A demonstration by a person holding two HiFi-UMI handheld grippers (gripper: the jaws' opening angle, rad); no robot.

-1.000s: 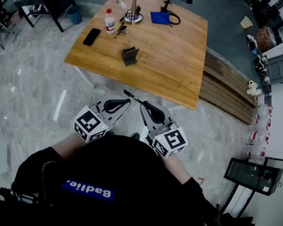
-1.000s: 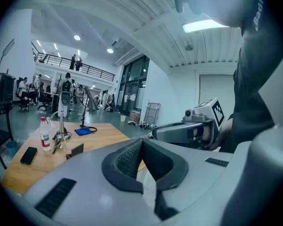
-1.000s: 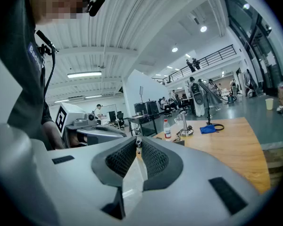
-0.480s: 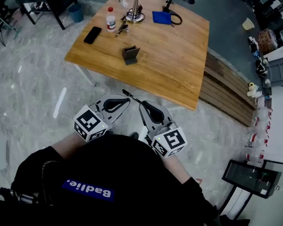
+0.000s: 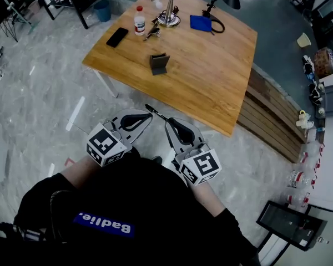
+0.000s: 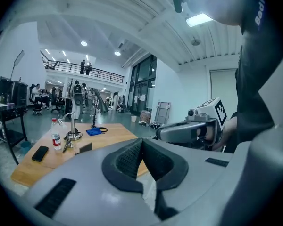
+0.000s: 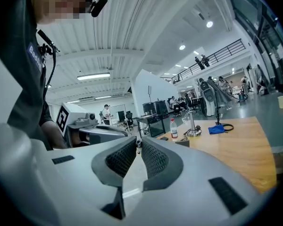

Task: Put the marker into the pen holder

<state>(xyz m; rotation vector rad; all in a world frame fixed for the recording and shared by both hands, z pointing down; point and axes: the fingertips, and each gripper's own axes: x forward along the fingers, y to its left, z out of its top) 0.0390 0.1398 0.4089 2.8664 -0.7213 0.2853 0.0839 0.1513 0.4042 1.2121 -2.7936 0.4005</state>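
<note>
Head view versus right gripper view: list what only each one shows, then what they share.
Only the head view: the wooden slats beside the table, the right gripper's tag cube, and how far the marker sticks out past the jaws.
Only the right gripper view: the ceiling lights, the balcony and people at distant desks.
Both: the wooden table, bottle, blue cloth, left gripper, and the marker pinched in the right gripper.

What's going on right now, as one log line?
right gripper: shut on marker | left gripper: shut, empty | pen holder: on table, marker not yet in
</note>
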